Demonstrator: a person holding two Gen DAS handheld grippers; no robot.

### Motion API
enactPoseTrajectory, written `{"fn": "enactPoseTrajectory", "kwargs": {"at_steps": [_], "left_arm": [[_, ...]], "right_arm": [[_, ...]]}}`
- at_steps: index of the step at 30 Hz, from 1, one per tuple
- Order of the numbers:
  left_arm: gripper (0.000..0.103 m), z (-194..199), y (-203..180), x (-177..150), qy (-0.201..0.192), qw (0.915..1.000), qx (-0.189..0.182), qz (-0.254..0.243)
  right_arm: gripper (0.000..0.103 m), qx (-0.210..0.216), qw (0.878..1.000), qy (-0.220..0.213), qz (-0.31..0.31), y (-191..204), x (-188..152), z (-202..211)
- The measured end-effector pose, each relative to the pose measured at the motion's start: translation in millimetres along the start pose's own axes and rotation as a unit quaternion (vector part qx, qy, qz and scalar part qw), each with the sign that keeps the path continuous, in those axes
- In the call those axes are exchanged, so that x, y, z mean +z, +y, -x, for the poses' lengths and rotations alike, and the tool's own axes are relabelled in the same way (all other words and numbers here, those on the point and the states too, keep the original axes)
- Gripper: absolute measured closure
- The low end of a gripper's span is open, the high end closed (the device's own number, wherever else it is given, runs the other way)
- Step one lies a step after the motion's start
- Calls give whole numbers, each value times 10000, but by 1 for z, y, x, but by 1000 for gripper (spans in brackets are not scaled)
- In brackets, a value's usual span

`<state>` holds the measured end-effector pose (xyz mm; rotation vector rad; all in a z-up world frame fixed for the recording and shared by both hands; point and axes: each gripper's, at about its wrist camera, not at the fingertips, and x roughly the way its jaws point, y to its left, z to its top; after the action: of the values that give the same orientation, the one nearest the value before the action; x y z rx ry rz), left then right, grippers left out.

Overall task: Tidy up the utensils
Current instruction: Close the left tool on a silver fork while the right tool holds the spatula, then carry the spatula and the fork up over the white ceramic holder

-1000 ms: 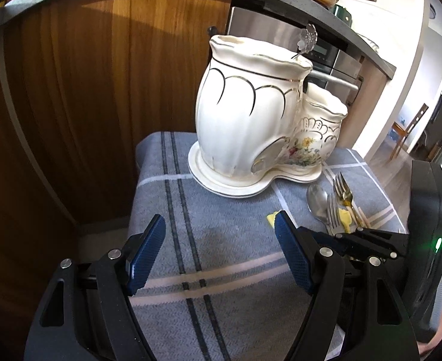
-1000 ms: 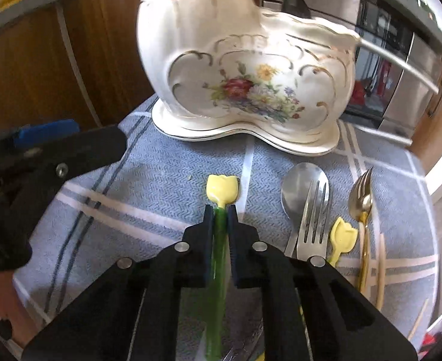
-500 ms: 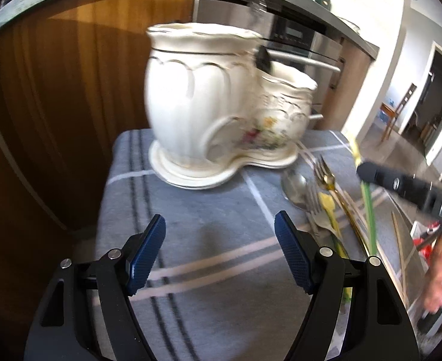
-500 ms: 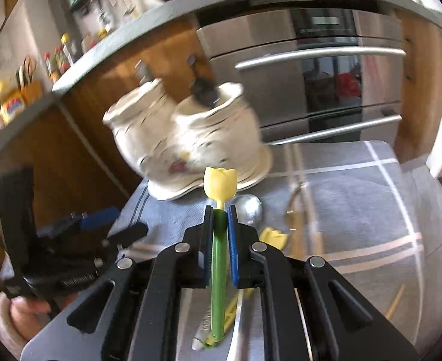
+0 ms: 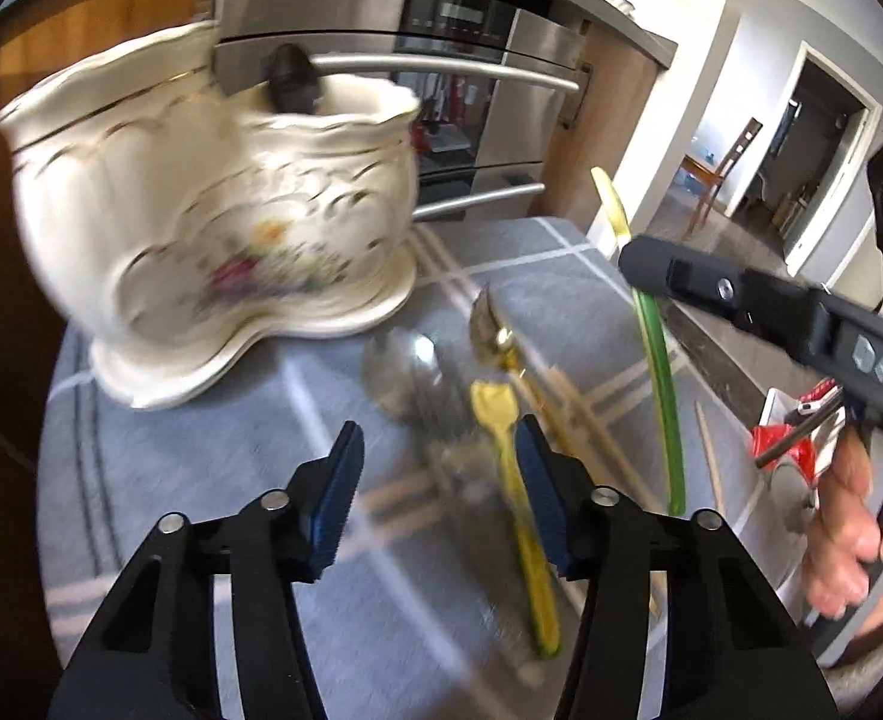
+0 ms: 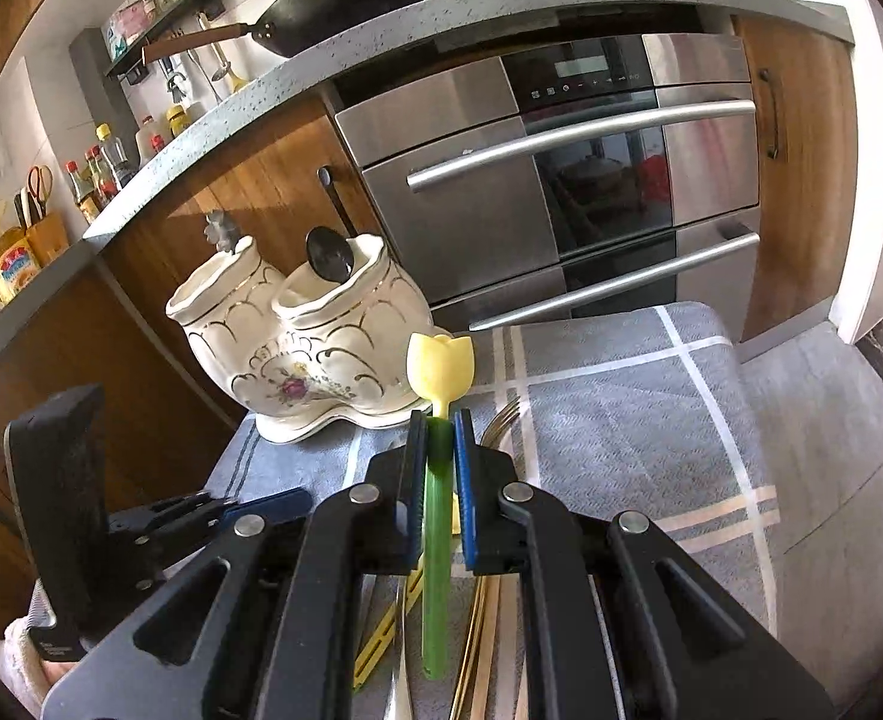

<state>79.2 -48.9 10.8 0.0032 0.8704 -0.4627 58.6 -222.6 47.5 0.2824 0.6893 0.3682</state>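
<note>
My right gripper (image 6: 439, 438) is shut on a green-stemmed tulip utensil (image 6: 435, 540) with a yellow head, held up above the cloth; it also shows in the left wrist view (image 5: 657, 348). A white ceramic two-pot utensil holder (image 6: 297, 354) stands at the back left, with a black spoon (image 6: 328, 258) in one pot and a silver flower-topped utensil (image 6: 220, 232) in the other. My left gripper (image 5: 435, 480) is open and empty, low over a second yellow tulip utensil (image 5: 519, 510), a steel spoon (image 5: 405, 372) and a gold fork (image 5: 501, 342) lying on the cloth.
A grey plaid cloth (image 6: 621, 420) covers the surface. A steel oven (image 6: 561, 180) and wooden cabinets stand behind it. Wooden chopsticks (image 5: 708, 456) lie at the cloth's right. The holder (image 5: 213, 240) looms close on the left in the left wrist view.
My right gripper has lifted the green tulip utensil off the cloth and raised it. My left gripper has swung right, over the utensils lying on the cloth.
</note>
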Motion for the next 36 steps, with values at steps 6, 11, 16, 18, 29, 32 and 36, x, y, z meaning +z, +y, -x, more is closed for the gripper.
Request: {"fn": "enactPoseTrajectory", "kwargs": {"at_steps": [6,11,16,18,29,32,36], "left_arm": [[56,-26,-4,16,51,9997,151,-169],[70,-42,0,20,203,9996,53,-180],[84,-48,3,21,290,9994,-56,-182],[88,-49,3,20,262,9994,-67,-204],[99,10,10,20,-564,9982,-222,-33],[100,37,4,19,-995,9949,-44,-161],[100,69,-1,20,-1459,9887,157,-304]], "right_arm": [[94,87,10000,37,-24,-4,1,0],[94,153,9999,39,1,-5,3,0],[94,187,9998,64,-10,-5,4,-2],[94,193,9998,64,-17,-5,4,-2],[94,35,10000,-64,28,-4,6,-2],[94,18,9998,-167,73,-3,6,1],[94,60,9994,-316,112,1,6,6]]}}
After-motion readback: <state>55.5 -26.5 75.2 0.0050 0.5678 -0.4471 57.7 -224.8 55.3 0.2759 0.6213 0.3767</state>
